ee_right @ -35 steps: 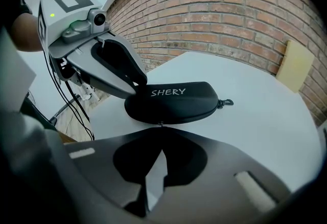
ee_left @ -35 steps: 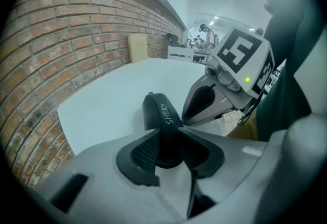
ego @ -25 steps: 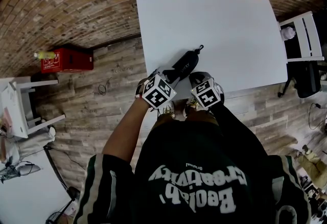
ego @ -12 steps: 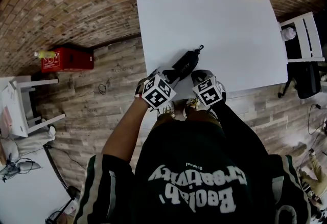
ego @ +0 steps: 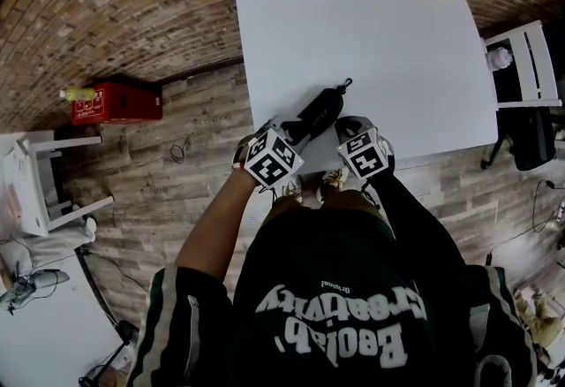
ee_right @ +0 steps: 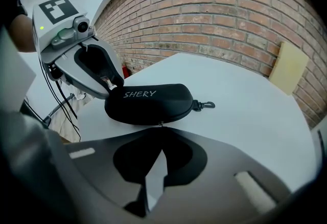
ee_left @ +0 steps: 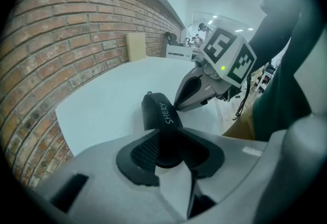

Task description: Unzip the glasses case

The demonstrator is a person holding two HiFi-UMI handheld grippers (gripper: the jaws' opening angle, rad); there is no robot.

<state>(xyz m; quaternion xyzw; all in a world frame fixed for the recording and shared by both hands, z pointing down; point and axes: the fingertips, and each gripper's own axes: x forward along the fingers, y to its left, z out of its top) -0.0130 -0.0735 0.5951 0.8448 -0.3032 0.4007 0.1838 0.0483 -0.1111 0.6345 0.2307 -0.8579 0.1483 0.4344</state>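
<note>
Fingers [ee_left: 140,155] of the left gripper [ee_left: 168,136] clamp one end of the glasses case [ego: 320,110] at the surface's [ego: 397,41] lower edge, mid-frame in the head view, the right gripper's [ee_right: 160,130] pinched together on its zip pull [ee_right: 161,124]: brace the case and draw steadily along the seam.

White lettering "SHERY" on black glasses case [ee_right: 148,103]. Large white print on person's shirt [ego: 340,328]: upside down, not clearly legible.
</note>
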